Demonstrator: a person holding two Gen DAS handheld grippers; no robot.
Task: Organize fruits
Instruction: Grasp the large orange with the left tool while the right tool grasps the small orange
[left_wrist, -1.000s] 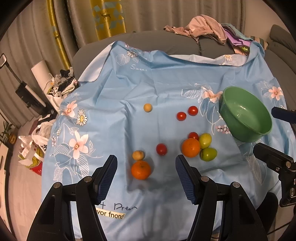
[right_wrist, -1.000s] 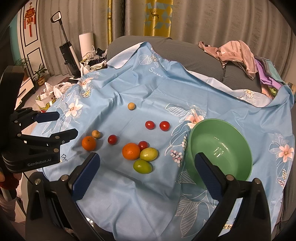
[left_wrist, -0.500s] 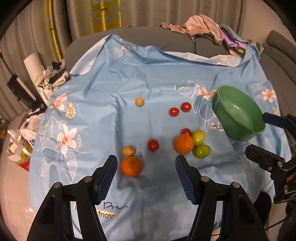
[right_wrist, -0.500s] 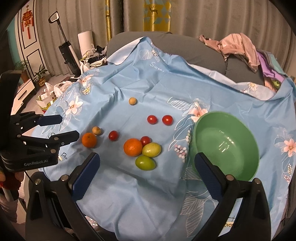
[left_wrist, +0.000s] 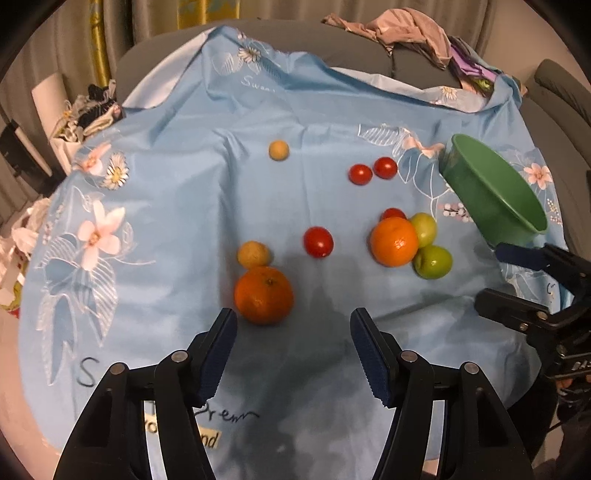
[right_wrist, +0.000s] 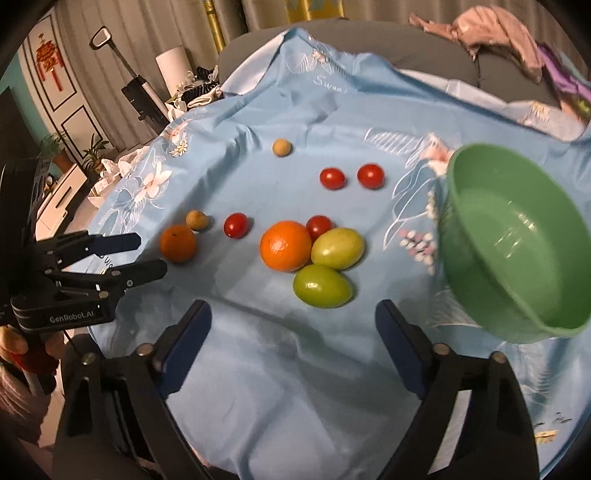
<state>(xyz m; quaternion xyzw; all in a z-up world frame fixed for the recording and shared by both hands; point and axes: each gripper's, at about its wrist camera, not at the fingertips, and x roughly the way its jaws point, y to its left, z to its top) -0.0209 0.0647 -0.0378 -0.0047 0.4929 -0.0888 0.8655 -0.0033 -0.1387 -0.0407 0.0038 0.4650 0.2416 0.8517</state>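
Observation:
Fruits lie loose on a blue floral cloth (left_wrist: 177, 206). A small orange (left_wrist: 263, 295) sits just ahead of my open, empty left gripper (left_wrist: 291, 350), beside a tan fruit (left_wrist: 253, 254). A larger orange (right_wrist: 285, 245) touches two green fruits (right_wrist: 322, 285) and a red tomato (right_wrist: 319, 226). More tomatoes (right_wrist: 333, 178) and a second tan fruit (right_wrist: 282, 147) lie farther back. My right gripper (right_wrist: 293, 332) is open and empty, just short of the green fruits. An empty green bowl (right_wrist: 509, 236) stands to the right.
The cloth covers a grey sofa (left_wrist: 354, 48) with a pile of clothes (left_wrist: 399, 26) at the back right. Bags and clutter (left_wrist: 85, 114) sit off the cloth's left edge. A vacuum (right_wrist: 136, 88) stands on the floor at the left.
Both grippers have moved forward and lower toward the fruit, which now looks larger. The left closed in on the small orange, the right on the green fruits. Jaws stayed open.

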